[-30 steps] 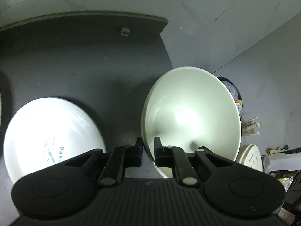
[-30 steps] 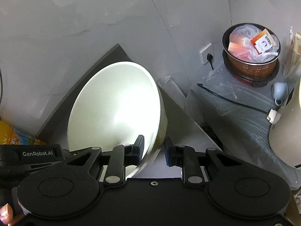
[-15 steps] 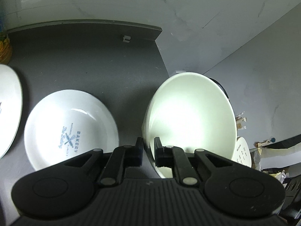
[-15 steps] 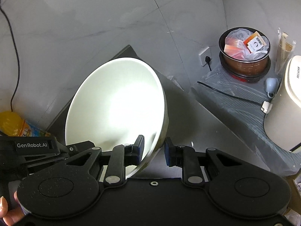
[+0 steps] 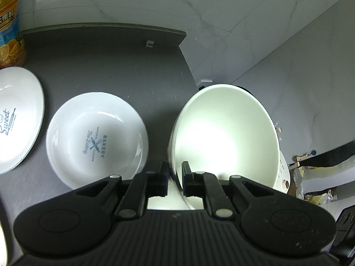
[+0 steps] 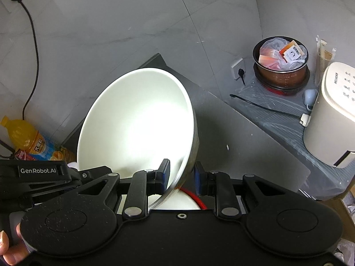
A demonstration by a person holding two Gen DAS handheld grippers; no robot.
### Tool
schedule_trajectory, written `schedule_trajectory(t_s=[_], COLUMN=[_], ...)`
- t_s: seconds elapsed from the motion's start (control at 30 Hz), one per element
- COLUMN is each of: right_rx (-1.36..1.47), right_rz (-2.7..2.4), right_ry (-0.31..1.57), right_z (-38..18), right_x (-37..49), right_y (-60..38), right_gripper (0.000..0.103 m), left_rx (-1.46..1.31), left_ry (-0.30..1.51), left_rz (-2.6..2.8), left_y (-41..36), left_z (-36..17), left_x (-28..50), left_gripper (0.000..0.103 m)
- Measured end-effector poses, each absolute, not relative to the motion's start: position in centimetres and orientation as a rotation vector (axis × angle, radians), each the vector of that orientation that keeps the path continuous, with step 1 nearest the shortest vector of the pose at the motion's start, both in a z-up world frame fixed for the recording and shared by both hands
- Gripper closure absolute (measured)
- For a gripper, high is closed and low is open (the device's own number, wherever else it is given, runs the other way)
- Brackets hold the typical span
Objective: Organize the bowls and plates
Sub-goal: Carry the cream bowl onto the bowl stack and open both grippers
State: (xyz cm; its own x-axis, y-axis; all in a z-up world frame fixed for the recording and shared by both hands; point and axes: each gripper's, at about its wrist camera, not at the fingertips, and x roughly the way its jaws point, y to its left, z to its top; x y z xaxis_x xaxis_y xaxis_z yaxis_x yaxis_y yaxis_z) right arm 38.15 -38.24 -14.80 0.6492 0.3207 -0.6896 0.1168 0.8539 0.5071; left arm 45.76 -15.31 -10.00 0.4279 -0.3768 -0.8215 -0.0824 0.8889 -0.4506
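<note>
The dark grey matte tabletop (image 5: pixel 111 66) spreads ahead of and to the left of the left gripper (image 5: pixel 174 177), its far edge against a pale grey marbled wall (image 5: pixel 221 11). Ahead and to the right of the right gripper (image 6: pixel 182 177), on a lower grey counter, stand a cream plastic appliance (image 6: pixel 328 115) and a brown round cooker pot (image 6: pixel 281 66) stuffed with plastic bags and small packets.

Both grippers carry the large pale glazed bowl (image 5: pixel 226 137) between them, tilted on edge and seemingly clear of the table. It is empty. The left gripper's jaws are closed on its near rim, one finger inside and one outside. The right gripper's jaws straddle the opposite rim (image 6: pixel 177 177), but a gap shows beside the outer finger, so I cannot tell whether it truly clamps.

Left of the left gripper, a white shallow dish printed "BAKERY" (image 5: pixel 97 137) lies flat and empty; beyond it further left, a white plate lettered "Sweet" (image 5: pixel 17 119), also bare. An orange drink bottle (image 6: pixel 28 139) stands at the far left.

The step in hand looks like carrying the bowl to its spot. Next it likely needs levelling, lowering flat, then both rims released together.
</note>
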Motion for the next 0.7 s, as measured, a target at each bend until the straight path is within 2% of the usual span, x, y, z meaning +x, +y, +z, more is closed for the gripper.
schedule_trajectory(t_s=[0.7], right_rx=[0.570], right_rz=[0.126], right_ry=[0.933], right_z=[-16.6], right_x=[32.3], right_y=[-34.6], right_gripper=[0.079], left_rx=[-0.486], left_ry=[1.136], left_rz=[-0.197], left_y=[-11.7], left_z=[-11.2], left_x=[39.7], left_gripper=[0.092])
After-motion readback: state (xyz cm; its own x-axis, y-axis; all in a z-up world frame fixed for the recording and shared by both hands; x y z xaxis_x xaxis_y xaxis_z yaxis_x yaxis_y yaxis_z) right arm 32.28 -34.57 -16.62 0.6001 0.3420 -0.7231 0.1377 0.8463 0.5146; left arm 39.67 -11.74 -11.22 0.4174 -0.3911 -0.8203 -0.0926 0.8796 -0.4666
